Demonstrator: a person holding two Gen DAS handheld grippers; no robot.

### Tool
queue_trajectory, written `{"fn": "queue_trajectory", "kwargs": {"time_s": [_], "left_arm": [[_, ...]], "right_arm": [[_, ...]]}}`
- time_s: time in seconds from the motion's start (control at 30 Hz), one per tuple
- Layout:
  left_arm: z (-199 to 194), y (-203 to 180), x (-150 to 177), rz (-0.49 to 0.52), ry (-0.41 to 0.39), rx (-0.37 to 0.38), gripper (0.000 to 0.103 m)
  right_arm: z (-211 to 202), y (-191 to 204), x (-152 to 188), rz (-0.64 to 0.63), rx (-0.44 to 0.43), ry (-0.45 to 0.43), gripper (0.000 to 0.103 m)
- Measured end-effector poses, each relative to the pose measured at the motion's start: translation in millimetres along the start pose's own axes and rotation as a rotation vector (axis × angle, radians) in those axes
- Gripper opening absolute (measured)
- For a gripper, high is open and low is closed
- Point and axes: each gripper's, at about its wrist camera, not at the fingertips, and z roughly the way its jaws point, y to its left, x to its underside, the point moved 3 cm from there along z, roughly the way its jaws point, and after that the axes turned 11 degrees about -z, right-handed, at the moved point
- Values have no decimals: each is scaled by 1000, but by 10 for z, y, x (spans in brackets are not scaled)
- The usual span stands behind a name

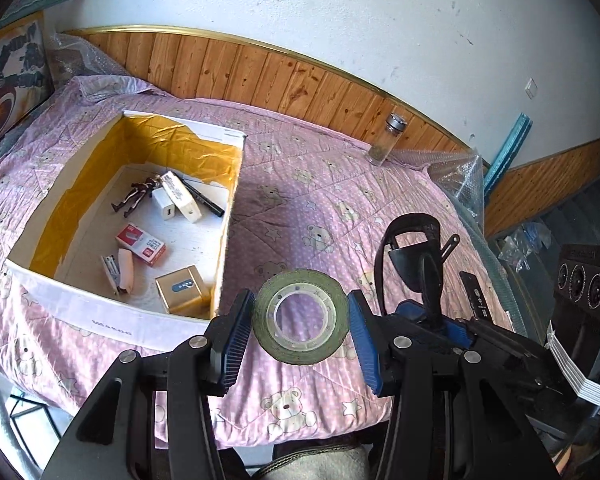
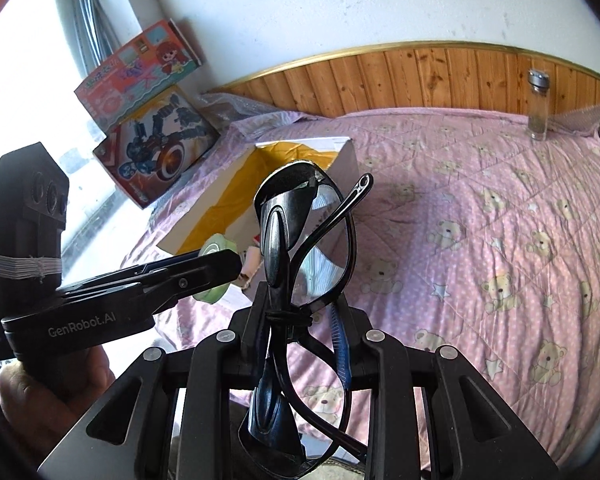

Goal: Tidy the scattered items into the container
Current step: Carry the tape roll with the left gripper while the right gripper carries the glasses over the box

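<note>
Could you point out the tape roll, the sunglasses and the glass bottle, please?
tape roll (image 1: 300, 346), left wrist view, on its green outer band.
sunglasses (image 2: 278, 204), right wrist view, on the dark lens.
glass bottle (image 1: 384, 148), left wrist view, on its clear body.

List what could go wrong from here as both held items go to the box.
1. The left hand-held gripper pinches the green tape roll only at its curved edge; it may twist or slip free short of the white cardboard box with yellow lining.
2. The right hand-held gripper clamps black sunglasses with one arm splayed; that arm could snag.
3. The two hand-held grippers are close together and might collide over the box.
</note>
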Motion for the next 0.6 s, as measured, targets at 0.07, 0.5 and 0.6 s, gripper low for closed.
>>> {"fn": "queue_trajectory", "kwargs": {"time_s": [0.07,0.5,0.6], "left_arm": [[-51,91,-54,-16,-15,-7,49],[-369,626,-494,-79,-111,-70,49],[-399,722,-588,-85,-121,-84,49]], "right_arm": [[18,63,-91,-22,-16,-2,28],[315,490,-590,-112,-138,6,28],[424,586,-683,-128,-160,10,28]]}}
